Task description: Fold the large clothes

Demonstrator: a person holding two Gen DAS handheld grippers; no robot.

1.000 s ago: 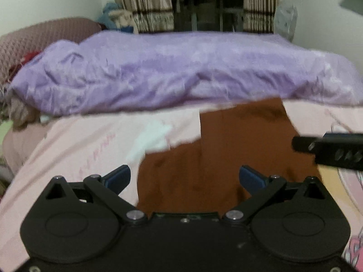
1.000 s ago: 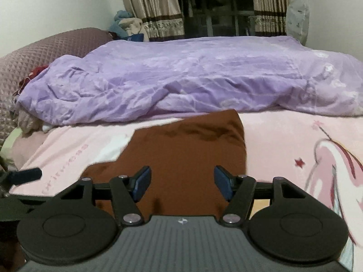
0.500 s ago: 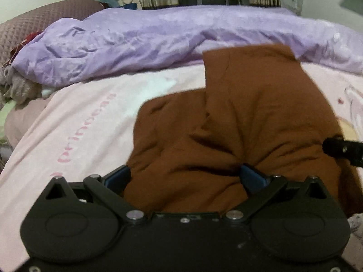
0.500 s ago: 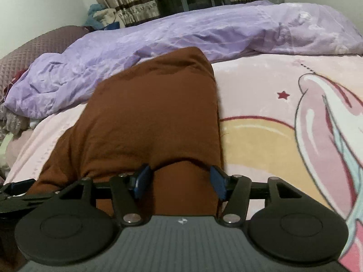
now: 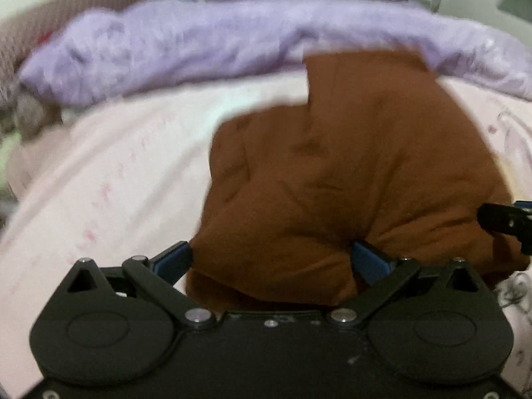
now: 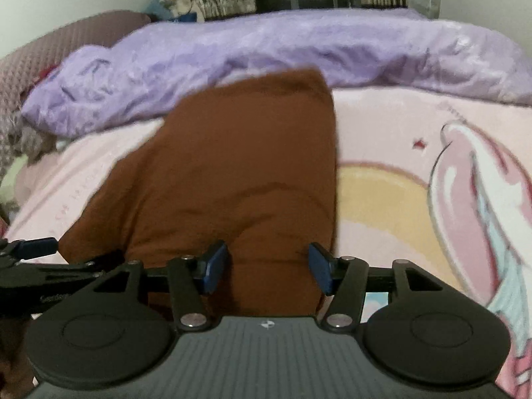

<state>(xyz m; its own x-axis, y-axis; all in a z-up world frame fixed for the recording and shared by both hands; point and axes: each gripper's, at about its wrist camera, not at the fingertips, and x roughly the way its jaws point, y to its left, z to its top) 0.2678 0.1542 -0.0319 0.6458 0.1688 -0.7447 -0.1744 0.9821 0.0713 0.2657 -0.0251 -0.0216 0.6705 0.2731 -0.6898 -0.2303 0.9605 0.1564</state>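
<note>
Both hand-held grippers lower; one brown garment (image 6: 239, 173), one purple quilt (image 6: 299, 50).

No legible text anywhere.

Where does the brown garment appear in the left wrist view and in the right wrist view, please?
Left wrist view: the brown garment fills the centre and right, reaching down between the tongs.
Right wrist view: it sits centre-left, running from the tongs up toward the back.
Shared landmark: the purple quilt bunched across the bed behind it.
</note>
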